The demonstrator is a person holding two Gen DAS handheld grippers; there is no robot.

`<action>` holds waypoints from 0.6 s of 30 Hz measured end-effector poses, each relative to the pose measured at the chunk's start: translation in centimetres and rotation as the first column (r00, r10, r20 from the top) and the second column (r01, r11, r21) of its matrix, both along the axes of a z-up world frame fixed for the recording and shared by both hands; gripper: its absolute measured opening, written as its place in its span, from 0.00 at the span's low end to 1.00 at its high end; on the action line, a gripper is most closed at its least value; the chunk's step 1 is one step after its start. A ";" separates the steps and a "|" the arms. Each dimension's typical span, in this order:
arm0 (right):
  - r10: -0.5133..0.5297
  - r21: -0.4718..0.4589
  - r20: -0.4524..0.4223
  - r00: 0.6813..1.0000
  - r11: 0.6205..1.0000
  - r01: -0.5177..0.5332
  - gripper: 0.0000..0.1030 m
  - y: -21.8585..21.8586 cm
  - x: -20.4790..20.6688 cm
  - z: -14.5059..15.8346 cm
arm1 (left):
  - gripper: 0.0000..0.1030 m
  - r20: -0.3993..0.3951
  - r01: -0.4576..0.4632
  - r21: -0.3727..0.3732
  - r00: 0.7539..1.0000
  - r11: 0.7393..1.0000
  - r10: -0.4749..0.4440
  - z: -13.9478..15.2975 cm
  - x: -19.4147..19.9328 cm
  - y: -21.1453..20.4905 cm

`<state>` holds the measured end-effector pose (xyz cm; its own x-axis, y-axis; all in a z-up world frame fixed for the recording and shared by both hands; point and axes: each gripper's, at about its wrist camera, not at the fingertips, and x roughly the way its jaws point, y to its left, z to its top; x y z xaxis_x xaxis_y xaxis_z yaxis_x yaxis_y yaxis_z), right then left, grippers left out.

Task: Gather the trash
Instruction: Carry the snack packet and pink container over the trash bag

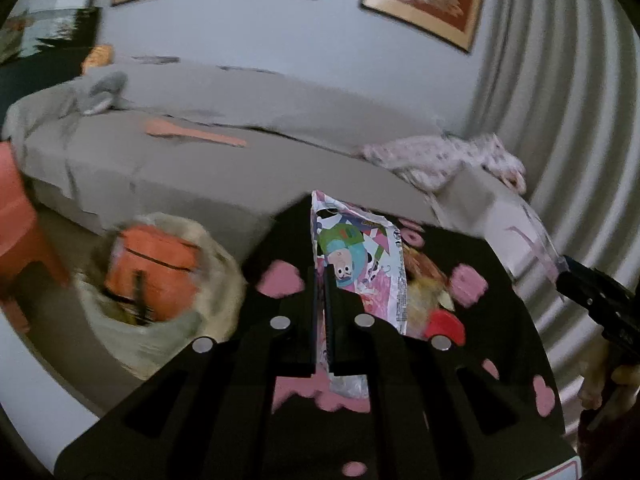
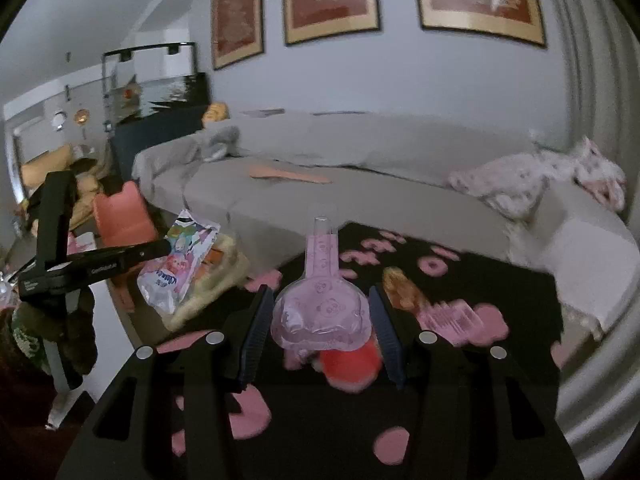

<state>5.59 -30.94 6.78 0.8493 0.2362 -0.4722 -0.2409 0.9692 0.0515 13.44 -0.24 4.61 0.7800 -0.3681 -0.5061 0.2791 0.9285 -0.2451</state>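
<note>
My left gripper [image 1: 320, 276] is shut on a colourful cartoon-printed wrapper [image 1: 360, 256] and holds it above the black table with pink shapes [image 1: 500, 320]. The same wrapper [image 2: 180, 264] and left gripper [image 2: 160, 246] show at the left of the right wrist view, over a pale trash bag [image 2: 216, 280]. The trash bag [image 1: 168, 276] with an orange item inside sits on the floor left of the table. My right gripper [image 2: 320, 300] holds a clear plastic blister shell [image 2: 320, 304] between its pads, above a red toy [image 2: 352, 364].
A grey sofa [image 1: 240, 120] runs behind the table, with a patterned cloth [image 1: 440, 156] at its right end. A yellow toy [image 2: 400, 288] and a pink comb-like item [image 2: 452, 312] lie on the table. An orange chair [image 1: 16, 220] stands at left. Curtains [image 1: 560, 100] hang at right.
</note>
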 end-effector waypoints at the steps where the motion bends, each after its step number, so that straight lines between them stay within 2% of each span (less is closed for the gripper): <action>1: 0.013 -0.005 0.006 1.000 1.000 -0.013 0.46 0.5 0.3 0.4 | 0.03 0.008 -0.027 -0.005 1.000 1.000 0.027 0.3 0.1 1.2; 5: 0.060 -0.023 0.025 0.998 0.998 -0.059 0.46 3.0 1.9 1.5 | 0.03 0.019 -0.173 -0.040 0.985 0.984 0.174 0.9 1.8 7.2; 8: 0.089 -0.018 0.016 0.996 0.996 -0.088 0.46 4.3 3.2 1.7 | 0.03 -0.004 -0.272 -0.035 0.962 0.962 0.272 0.0 3.8 11.0; 14: 0.123 -0.037 -0.039 0.992 0.992 -0.124 0.46 6.2 6.8 0.1 | 0.03 -0.140 -0.393 -0.018 0.911 0.919 0.387 -5.7 8.6 15.7; 18: 0.142 -0.066 -0.087 0.986 0.987 -0.148 0.46 7.6 9.0 -1.2 | 0.03 -0.238 -0.388 -0.050 0.900 0.920 0.366 -9.8 11.3 16.9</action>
<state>14.58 -23.29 5.54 0.7663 0.3173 -0.5587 -0.3772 0.9261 0.0086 24.71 16.67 -5.18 0.7431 -0.1226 -0.6579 -0.1579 0.9232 -0.3503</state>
